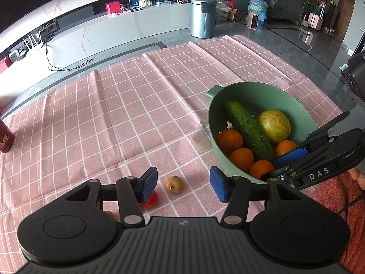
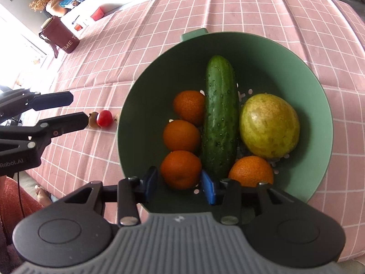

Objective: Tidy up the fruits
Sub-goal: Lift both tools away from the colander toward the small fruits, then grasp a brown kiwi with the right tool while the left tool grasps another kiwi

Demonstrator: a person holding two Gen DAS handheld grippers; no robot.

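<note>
A green colander bowl [image 1: 260, 91] [image 2: 303, 86] sits on the pink checked cloth and holds a cucumber [image 2: 220, 116], a yellow-green pear [image 2: 269, 125] and several oranges [image 2: 181, 135]. My left gripper [image 1: 183, 183] is open over the cloth, with a small brown longan [image 1: 174, 184] between its fingers, a red cherry tomato [image 1: 152, 199] behind its left pad and another brown fruit [image 1: 111, 215] lower left. My right gripper [image 2: 180, 183] is open inside the bowl's near rim, its pads on either side of the nearest orange [image 2: 180, 169]; it also shows in the left wrist view [image 1: 294, 157].
A dark red can [image 2: 60, 34] [image 1: 5, 140] stands on the cloth's far left part. Beyond the table are a metal bin [image 1: 202, 17], a water bottle [image 1: 257, 8] and a white TV bench [image 1: 118, 32]. The tomato [image 2: 104, 118] lies left of the bowl.
</note>
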